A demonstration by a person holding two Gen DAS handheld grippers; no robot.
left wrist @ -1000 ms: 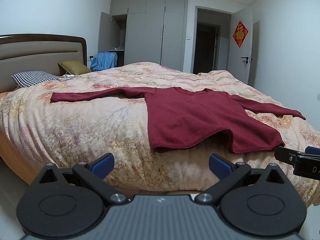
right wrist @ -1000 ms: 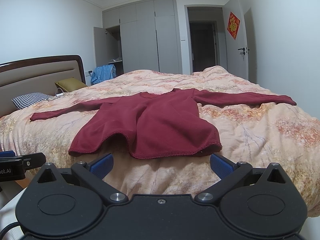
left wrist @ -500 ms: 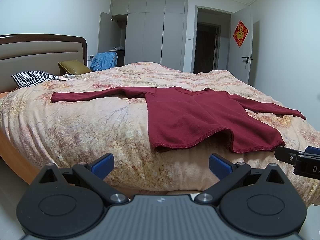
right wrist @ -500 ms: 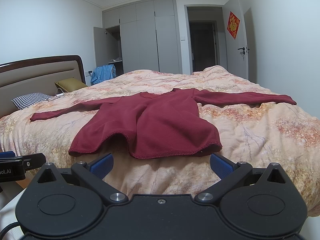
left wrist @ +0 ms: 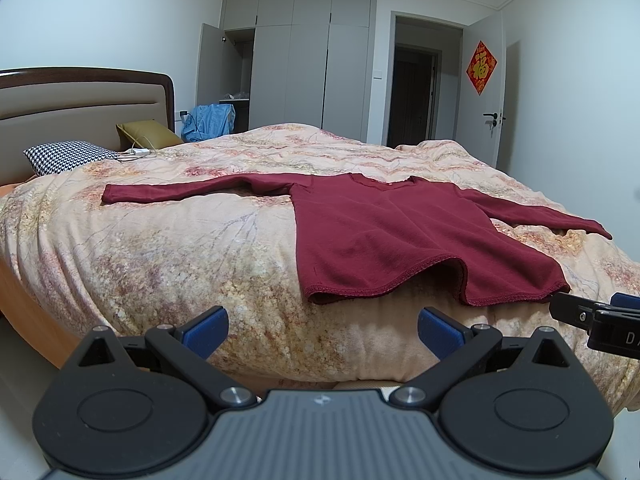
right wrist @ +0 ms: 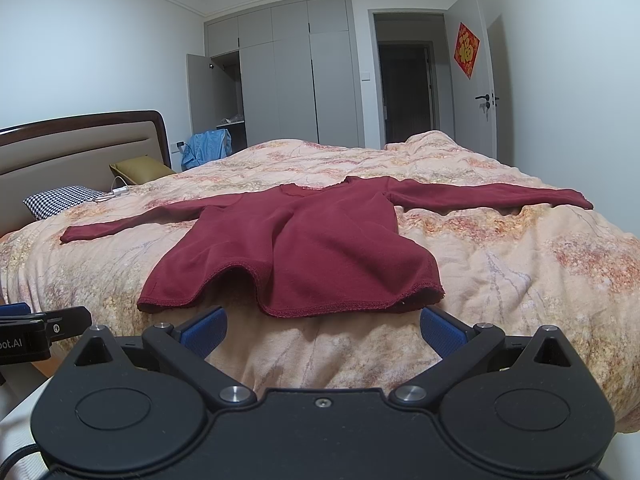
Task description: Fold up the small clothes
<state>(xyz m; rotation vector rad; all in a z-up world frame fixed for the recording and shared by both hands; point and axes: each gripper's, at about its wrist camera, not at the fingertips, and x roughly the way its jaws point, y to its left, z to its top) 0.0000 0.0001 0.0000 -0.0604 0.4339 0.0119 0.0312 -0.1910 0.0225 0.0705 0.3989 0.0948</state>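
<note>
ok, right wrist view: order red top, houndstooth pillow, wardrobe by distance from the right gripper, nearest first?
1. red top: spread flat on the bed, its hem just ahead of the open right gripper.
2. houndstooth pillow: far left, by the headboard.
3. wardrobe: back wall, beyond the bed.

**A home bedroom**

You are standing at the foot of a wide bed (left wrist: 168, 264) covered by a floral quilt, with a padded headboard (left wrist: 80, 108) framed in dark wood. A houndstooth pillow (left wrist: 68, 156) and an olive cushion (left wrist: 146, 134) lie near it. Behind the bed, you see grey floor-to-ceiling wardrobes (left wrist: 308, 64) with one door open, a dark doorway (left wrist: 416, 88), and a red paper charm (left wrist: 481, 67) hung on the room door.
</note>
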